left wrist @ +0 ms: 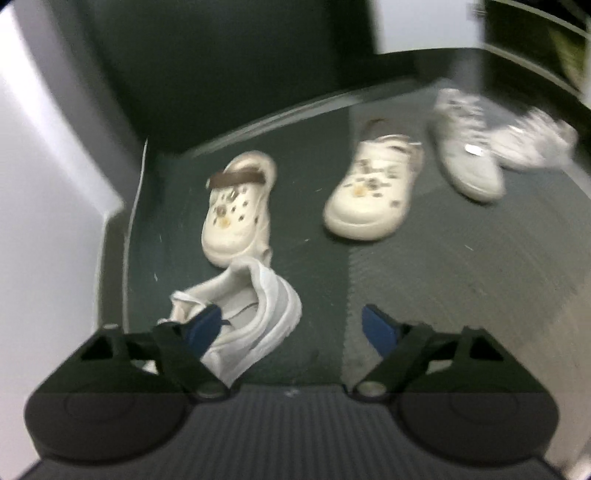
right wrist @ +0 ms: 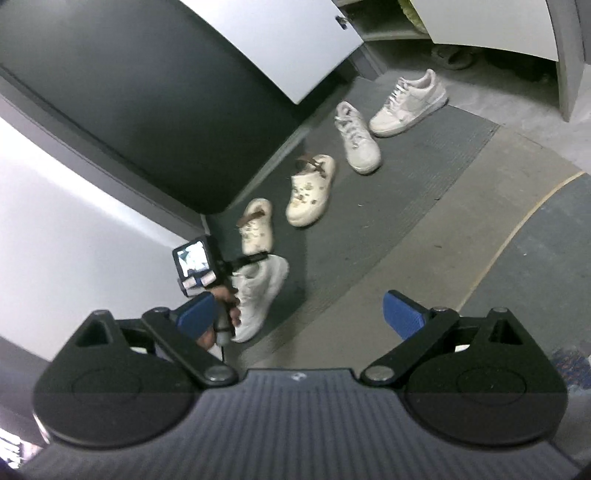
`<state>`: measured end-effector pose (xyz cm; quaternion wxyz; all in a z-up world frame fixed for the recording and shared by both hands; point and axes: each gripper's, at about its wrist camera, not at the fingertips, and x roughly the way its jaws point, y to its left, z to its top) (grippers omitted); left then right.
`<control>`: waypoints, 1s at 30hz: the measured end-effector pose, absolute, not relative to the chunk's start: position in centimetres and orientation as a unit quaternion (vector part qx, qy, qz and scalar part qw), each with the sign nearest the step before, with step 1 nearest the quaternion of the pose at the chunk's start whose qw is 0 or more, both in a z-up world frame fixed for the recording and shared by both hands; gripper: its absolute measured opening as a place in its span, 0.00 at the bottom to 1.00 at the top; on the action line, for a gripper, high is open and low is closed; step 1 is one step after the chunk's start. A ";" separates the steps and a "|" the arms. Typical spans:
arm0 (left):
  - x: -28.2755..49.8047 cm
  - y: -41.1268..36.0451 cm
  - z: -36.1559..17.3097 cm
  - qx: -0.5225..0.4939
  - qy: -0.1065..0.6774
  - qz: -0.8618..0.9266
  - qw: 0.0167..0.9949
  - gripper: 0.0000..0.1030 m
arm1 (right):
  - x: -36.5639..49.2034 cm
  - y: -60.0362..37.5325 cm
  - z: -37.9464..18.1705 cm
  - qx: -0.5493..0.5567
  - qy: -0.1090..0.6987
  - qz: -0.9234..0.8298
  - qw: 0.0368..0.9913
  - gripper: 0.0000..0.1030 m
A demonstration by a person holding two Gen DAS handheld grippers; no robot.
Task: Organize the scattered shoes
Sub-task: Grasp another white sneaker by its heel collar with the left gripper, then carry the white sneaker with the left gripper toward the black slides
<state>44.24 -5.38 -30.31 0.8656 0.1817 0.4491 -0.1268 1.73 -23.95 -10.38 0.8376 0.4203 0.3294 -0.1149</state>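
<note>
A: Step in hand looks like the pick on the nearest white sneaker (left wrist: 255,314). It lies at the near left end of the dark mat (left wrist: 461,295), tipped onto its side, opening toward the left gripper (left wrist: 291,325).

B: Left grip state?

A: Jaws spread. One blue pad (left wrist: 205,325) sits in the shoe's opening, the other (left wrist: 376,328) hangs clear over bare mat. Nothing pinched yet. That view is motion-blurred, so I can't tell whether the inner pad touches the lining.

B: Right side?

A: Right gripper (right wrist: 299,314) is spread wide and empty, hovering off the mat's near edge. Its view shows the person's hand (right wrist: 221,314) holding the left tool low over that same sneaker (right wrist: 258,295).

B: Rest of the shoes?

A: Along the mat's wall edge: two cream clogs (left wrist: 236,210) (left wrist: 373,184) a gap apart, toes toward us. Then two more white sneakers (right wrist: 358,138) (right wrist: 408,105) at the far end, near an open cabinet (right wrist: 391,33). I count five shoes, none neatly paired.

B: Next move?

A: My read: outer pad has to come in against the sneaker's side wall so the collar is clamped between both pads, then lift. The upper looks soft and folded, so take a deep bite or it'll slip. Where it goes after that, I can't tell.
</note>
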 end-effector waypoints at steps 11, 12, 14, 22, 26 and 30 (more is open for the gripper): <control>52.3 -3.3 -37.3 0.092 0.538 -0.071 0.835 0.41 | 7.7 -25.0 -14.6 0.454 0.384 -0.126 0.794 0.96; 52.5 -3.5 -37.7 0.095 0.539 -0.070 0.834 0.42 | 8.0 -24.7 -14.7 0.454 0.388 -0.119 0.793 0.96; 52.6 -4.1 -38.1 0.115 0.534 -0.065 0.835 0.38 | 8.4 -24.3 -14.8 0.454 0.392 -0.109 0.793 0.96; 51.3 -5.0 -37.2 0.140 0.517 -0.074 0.841 0.22 | 7.5 -25.1 -14.2 0.461 0.374 -0.124 0.795 0.96; 48.4 -6.4 -34.6 0.142 0.494 -0.116 0.850 0.22 | 6.1 -25.2 -13.3 0.460 0.359 -0.110 0.805 0.96; 44.6 -8.7 -33.0 0.146 0.488 -0.173 0.843 0.22 | 4.7 -25.6 -12.8 0.468 0.349 -0.113 0.804 0.96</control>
